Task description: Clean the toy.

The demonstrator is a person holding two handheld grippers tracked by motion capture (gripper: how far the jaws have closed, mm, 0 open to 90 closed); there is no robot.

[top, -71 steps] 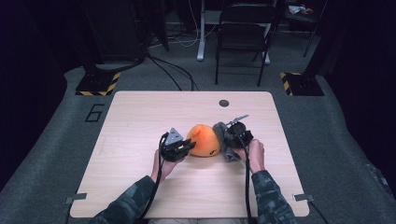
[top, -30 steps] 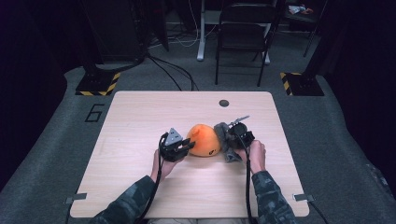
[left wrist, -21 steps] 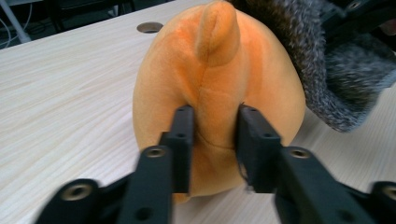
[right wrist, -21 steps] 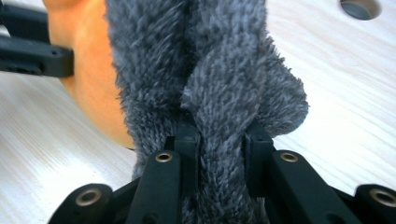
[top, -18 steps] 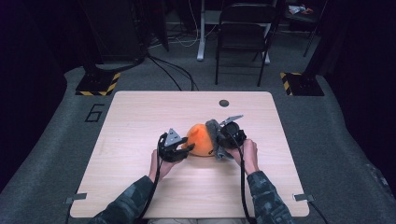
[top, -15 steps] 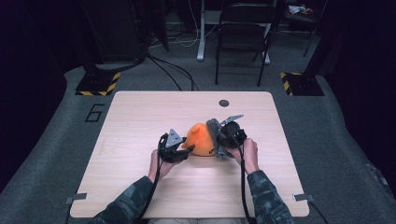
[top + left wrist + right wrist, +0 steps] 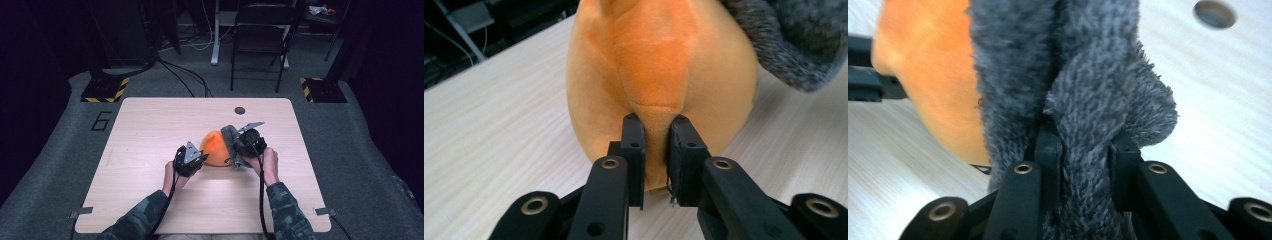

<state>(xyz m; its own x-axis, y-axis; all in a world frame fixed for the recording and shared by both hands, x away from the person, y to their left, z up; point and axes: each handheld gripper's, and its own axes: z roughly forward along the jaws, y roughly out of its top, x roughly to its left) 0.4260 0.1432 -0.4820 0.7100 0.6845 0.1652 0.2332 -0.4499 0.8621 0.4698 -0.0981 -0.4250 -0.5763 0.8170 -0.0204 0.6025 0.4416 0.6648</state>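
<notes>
— What's changed since a moment ago?

— The orange plush toy and both hands have shifted slightly left on the counter. The left hand-held gripper has just been closing; it now pinches a fold of the smooth, rounded orange fabric.

— And the other one?

— The right hand-held gripper is clamped on the shaggy grey fur part. The toy sits mid-counter, between both grippers, on pale wood grain.

Orange plush now regripped, shifted left.
</notes>
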